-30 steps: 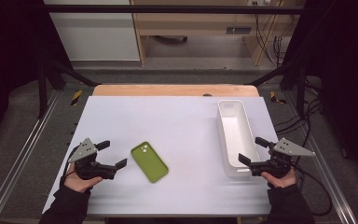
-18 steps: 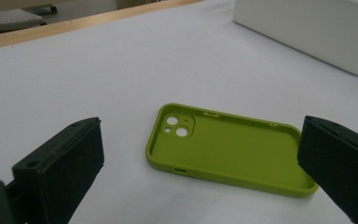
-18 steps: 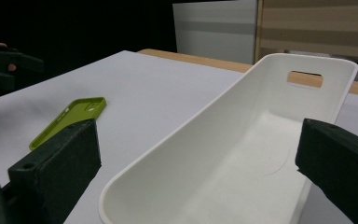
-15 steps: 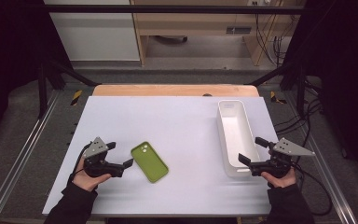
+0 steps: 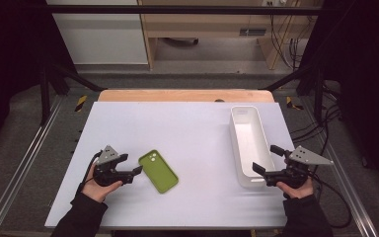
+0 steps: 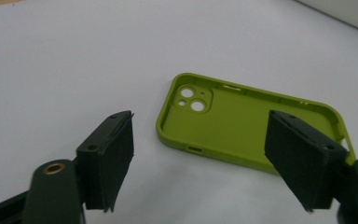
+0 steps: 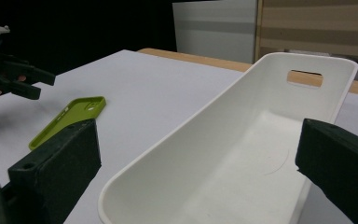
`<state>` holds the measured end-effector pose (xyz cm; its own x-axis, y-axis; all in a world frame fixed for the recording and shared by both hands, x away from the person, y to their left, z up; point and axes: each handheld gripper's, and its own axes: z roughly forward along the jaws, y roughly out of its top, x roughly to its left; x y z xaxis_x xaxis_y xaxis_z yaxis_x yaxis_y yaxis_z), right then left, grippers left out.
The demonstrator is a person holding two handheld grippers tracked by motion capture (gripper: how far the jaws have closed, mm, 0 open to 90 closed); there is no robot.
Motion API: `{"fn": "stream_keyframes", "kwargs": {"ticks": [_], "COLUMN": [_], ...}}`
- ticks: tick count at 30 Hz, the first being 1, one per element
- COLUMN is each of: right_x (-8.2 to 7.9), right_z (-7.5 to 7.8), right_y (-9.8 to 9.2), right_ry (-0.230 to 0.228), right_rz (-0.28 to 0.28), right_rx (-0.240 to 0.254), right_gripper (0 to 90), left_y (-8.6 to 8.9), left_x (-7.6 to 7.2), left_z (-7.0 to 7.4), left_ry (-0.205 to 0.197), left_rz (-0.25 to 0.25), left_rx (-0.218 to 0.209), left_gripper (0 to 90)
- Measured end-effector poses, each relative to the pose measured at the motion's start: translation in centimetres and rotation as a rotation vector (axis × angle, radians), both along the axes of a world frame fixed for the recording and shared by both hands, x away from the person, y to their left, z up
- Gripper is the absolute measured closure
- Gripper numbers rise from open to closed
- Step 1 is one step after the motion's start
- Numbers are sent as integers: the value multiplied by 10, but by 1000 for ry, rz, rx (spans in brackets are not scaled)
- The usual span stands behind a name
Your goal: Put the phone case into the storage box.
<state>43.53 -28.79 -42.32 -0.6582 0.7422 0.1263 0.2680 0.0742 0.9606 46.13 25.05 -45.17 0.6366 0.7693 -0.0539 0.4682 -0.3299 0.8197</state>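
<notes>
1. We see the left gripper [image 5: 137,171] low over the table [image 5: 192,123] near its front left corner, its fingers [image 6: 106,158] partly spread with nothing between them; they have just been closing.
2. Just right of it the green phone case [image 5: 158,170] lies flat, hollow side up, left of the table's middle and toward the front edge.
3. We judge the case light, thin and bendy, probably a little rubbery, so it should not slip; flat on the table, it is best taken across a raised long rim, or at a short end.
4. At the right edge the white tray [image 5: 249,148] stands lengthwise, and the right gripper [image 5: 266,159] hovers at its near end, fingers [image 7: 56,163] wide apart and holding nothing.
5. Since a second ago, the left gripper has moved closer to the case; the case, the tray and the right gripper lie as they did.
</notes>
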Motion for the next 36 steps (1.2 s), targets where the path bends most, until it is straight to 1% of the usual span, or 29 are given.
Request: {"fn": "stream_keyframes", "kwargs": {"ticks": [1,2,3,7,8,9,11,14,15,16,19,23,25,29,33,36], "right_x": [0,0,0,0,0,0,0,0,0,0,0,0,0,0,0,1], "right_z": [0,0,0,0,0,0,0,0,0,0,0,0,0,0,0,0], "right_y": [0,0,0,0,0,0,0,0,0,0,0,0,0,0,0,0], "right_ry": [0,0,-1,-1,-1,0,1,-1,0,1,2,2,2,4,3,2], "right_rz": [0,0,0,1,1,-1,-1,0,-1,-2,-2,-3,-2,0,0,0], "right_rx": [0,0,-3,-5,-5,-4,-2,-4,-4,-5,-3,-3,-3,-1,-1,-1], "right_gripper": [5,5,5,5,5,5,5,5,5,5,5,5,5,6,5,5], "left_y": [0,0,0,-2,-2,-3,-4,-5,-5,-6,-8,-11,-12,-14,-17,-19], "left_x": [1,1,2,3,4,4,6,6,6,6,7,8,8,9,11,12], "left_z": [-1,-1,-2,-5,-5,-6,-8,-9,-9,-9,-11,-12,-12,-13,-15,-16], "left_ry": [9,9,21,35,42,50,69,78,80,87,95,102,105,105,95,97], "left_rz": [3,3,6,13,16,17,23,30,33,40,38,36,35,41,48,51], "left_rx": [-5,-5,0,13,14,21,35,39,43,48,65,75,73,84,100,104], "left_gripper": [284,317,344,442,442,493,548,620,620,660,718,785,817,878,896,897]}}
